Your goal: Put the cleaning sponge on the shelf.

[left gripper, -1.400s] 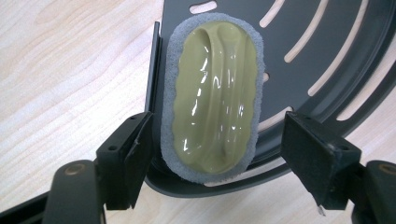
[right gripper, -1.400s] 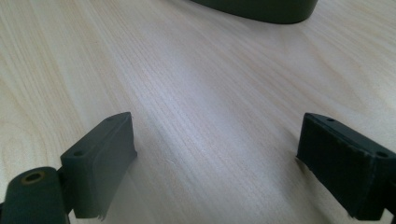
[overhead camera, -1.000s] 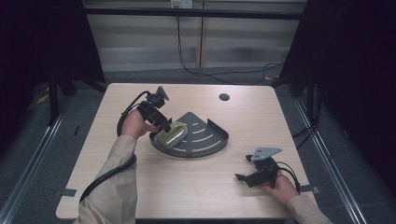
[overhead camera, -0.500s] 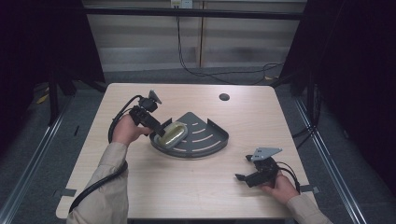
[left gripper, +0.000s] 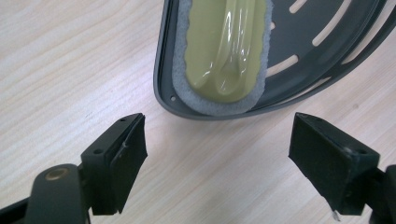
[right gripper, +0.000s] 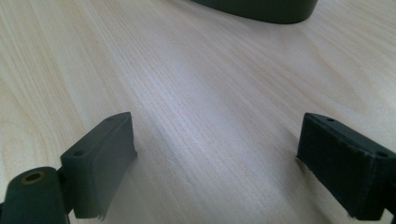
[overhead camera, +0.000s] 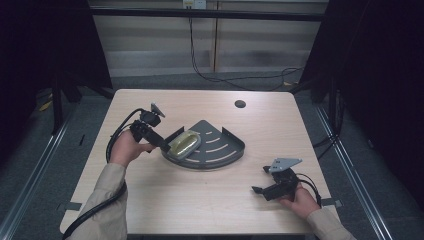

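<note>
Left tool [left gripper: 219, 140]: jaws apart, empty, just short of the sponge [left gripper: 222, 46] lying in the tray [left gripper: 322, 56]. Right tool [overhead camera: 263, 190]: apart, idle on the table [overhead camera: 200, 200]. Judged step: sponge placed; next, draw clear.

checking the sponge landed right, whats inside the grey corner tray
A yellow-green sponge with a grey foam edge lies in the tray at its left end. The slots beneath it are covered.
</note>
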{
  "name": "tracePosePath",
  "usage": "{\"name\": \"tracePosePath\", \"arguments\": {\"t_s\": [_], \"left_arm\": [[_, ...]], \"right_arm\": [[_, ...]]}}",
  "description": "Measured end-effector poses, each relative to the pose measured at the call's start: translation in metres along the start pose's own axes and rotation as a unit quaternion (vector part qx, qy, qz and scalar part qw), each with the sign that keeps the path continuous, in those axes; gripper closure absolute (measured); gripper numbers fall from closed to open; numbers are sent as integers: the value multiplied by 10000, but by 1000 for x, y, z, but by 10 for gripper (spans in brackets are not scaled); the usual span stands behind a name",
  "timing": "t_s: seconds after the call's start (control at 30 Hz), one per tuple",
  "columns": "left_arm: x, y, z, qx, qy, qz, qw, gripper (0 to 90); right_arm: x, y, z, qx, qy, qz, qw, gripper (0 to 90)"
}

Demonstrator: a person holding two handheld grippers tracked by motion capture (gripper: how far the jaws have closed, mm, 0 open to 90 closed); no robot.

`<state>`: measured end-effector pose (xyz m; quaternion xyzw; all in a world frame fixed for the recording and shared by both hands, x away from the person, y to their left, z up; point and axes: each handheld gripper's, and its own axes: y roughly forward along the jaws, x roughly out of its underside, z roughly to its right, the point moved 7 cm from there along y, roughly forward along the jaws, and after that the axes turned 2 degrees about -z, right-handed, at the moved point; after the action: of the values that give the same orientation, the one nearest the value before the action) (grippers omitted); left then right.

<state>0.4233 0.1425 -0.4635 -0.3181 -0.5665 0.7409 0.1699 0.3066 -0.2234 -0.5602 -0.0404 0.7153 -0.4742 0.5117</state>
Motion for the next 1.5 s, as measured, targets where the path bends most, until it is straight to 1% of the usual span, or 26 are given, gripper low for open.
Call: {"name": "tracePosePath", "arguments": {"t_s": [0.17, 0.33, 0.37, 0.47, 0.63, 0.73, 0.77, 0.8, 0.83, 0.87, 0.9, 0.93, 0.97, 1.0, 1.07, 1.1, 1.13, 1.2, 1.23, 1.27, 1.3, 1.37, 1.43, 1.5], "left_arm": [[12, 2, -3, -24, -4, 27, 10000, 190], [22, 3, -6, -47, -21, 108, 9999, 191], [25, 3, -6, -62, -11, 135, 9999, 192], [32, 4, -7, -129, 23, 117, 9998, 194], [43, 5, -10, -117, 2, 192, 9997, 199], [50, 6, -13, -80, -52, 179, 9998, 199], [53, 7, -13, -67, -90, 208, 9997, 201], [55, 8, -14, -73, -149, 204, 9997, 203], [57, 9, -15, -116, -115, 205, 9997, 203], [60, 10, -15, -110, -164, 197, 9996, 204], [61, 11, -15, -107, -184, 245, 9995, 204], [63, 12, -15, -82, -174, 226, 9996, 204], [65, 14, -15, -63, -219, 279, 9994, 205], [67, 14, -16, -65, -199, 272, 9994, 205], [70, 17, -16, -81, -296, 318, 9990, 205], [72, 17, -18, -77, -232, 268, 9993, 205], [74, 19, -19, -91, -282, 296, 9991, 206], [77, 21, -19, -95, -316, 327, 9989, 206], [79, 22, -19, -64, -299, 305, 9991, 207], [82, 24, -20, -92, -219, 261, 9994, 207], [83, 25, -19, -94, -264, 276, 9992, 207], [86, 28, -20, -101, -271, 250, 9993, 208], [89, 30, -20, -114, -230, 210, 9994, 208], [91, 32, -20, -118, -244, 212, 9994, 208]], "right_arm": [[0, 0, 0, 2, -1, 0, 10000, 106], [0, 0, 0, 1, -1, 0, 10000, 106], [0, 0, 0, -7, 9, -5, 10000, 106], [0, 0, 0, 1, 0, 1, 10000, 106], [0, 0, 0, 1, -2, 3, 10000, 106], [0, 0, 0, -4, -14, 11, 10000, 106], [0, 0, 0, -5, -3, 8, 10000, 106], [0, 0, 0, -4, -3, 8, 10000, 106], [0, 0, 0, -6, -3, 9, 10000, 106], [0, 0, 0, -6, -3, 8, 10000, 106], [0, 0, 0, -6, -8, 9, 10000, 106], [0, 0, 0, -6, -10, 10, 10000, 106], [0, 0, 0, -6, -11, 9, 10000, 106], [0, 0, 0, -5, -10, 10, 10000, 106], [0, 0, 0, -12, -2, 6, 10000, 106], [0, 0, 0, -7, -9, 8, 10000, 106], [0, 0, 0, -12, -3, 5, 10000, 106], [0, 0, 0, -6, -9, 9, 10000, 106], [0, 0, 0, -6, -9, 10, 10000, 106], [0, 0, 0, -11, -5, 6, 10000, 106], [0, 0, 0, -6, -11, 10, 10000, 106], [0, 0, 0, -6, -11, 10, 10000, 106], [0, 0, 0, -12, -6, 7, 10000, 106], [0, 0, 0, -5, -13, 12, 10000, 106]]}}
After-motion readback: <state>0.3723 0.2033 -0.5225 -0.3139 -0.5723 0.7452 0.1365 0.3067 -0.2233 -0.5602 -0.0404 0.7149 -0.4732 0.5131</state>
